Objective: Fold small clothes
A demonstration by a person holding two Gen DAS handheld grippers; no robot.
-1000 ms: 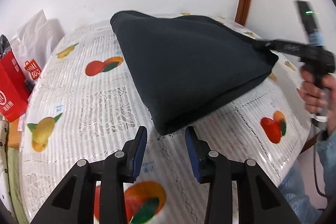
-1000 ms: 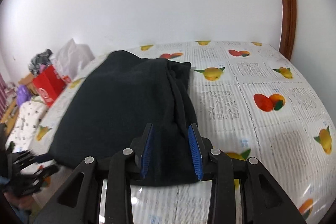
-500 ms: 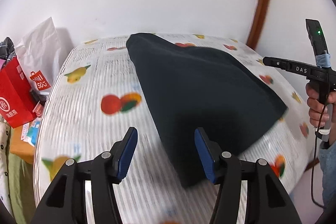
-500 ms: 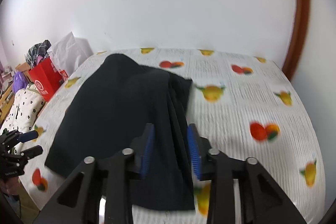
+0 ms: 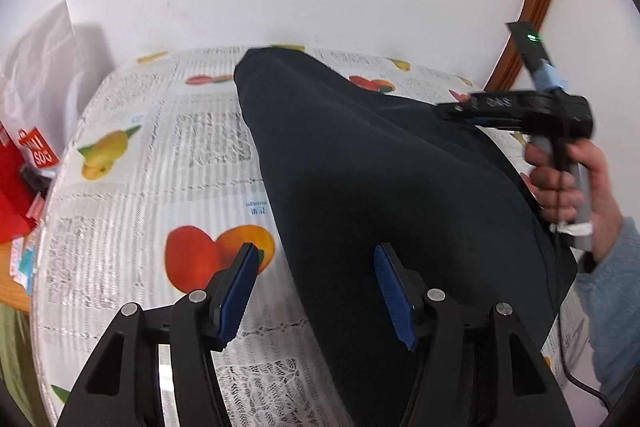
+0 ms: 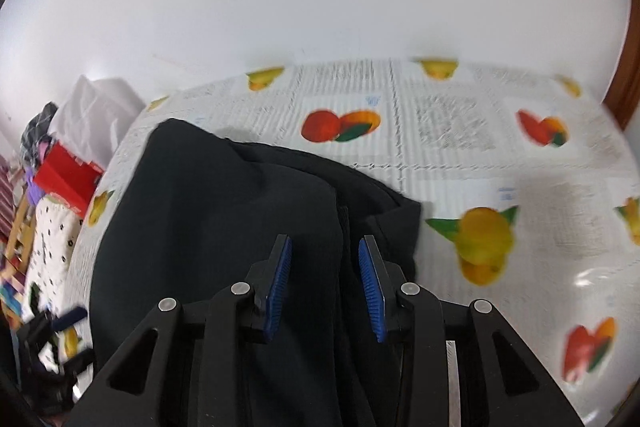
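A dark navy garment (image 5: pixel 380 179) lies folded on the fruit-print tablecloth (image 5: pixel 160 155). It also shows in the right wrist view (image 6: pixel 224 211), with a thick folded edge on its right side. My left gripper (image 5: pixel 316 291) is open, above the garment's near left edge, and holds nothing. My right gripper (image 6: pixel 324 283) is open over the garment's folded edge, with cloth below the gap; whether it touches the cloth is unclear. From the left wrist view the right gripper (image 5: pixel 516 111) hovers over the garment's far right side.
A red shopping bag (image 5: pixel 20 179) and a white plastic bag (image 5: pixel 44 67) sit off the table's left. A dotted white cloth (image 6: pixel 52 251) and clutter lie left of the table. A white wall stands behind, with a brown door frame (image 5: pixel 536 3) at right.
My left gripper opened wider and moved forward over the garment's near edge. My right gripper opened and moved in over the garment. The garment settled flat on the table.
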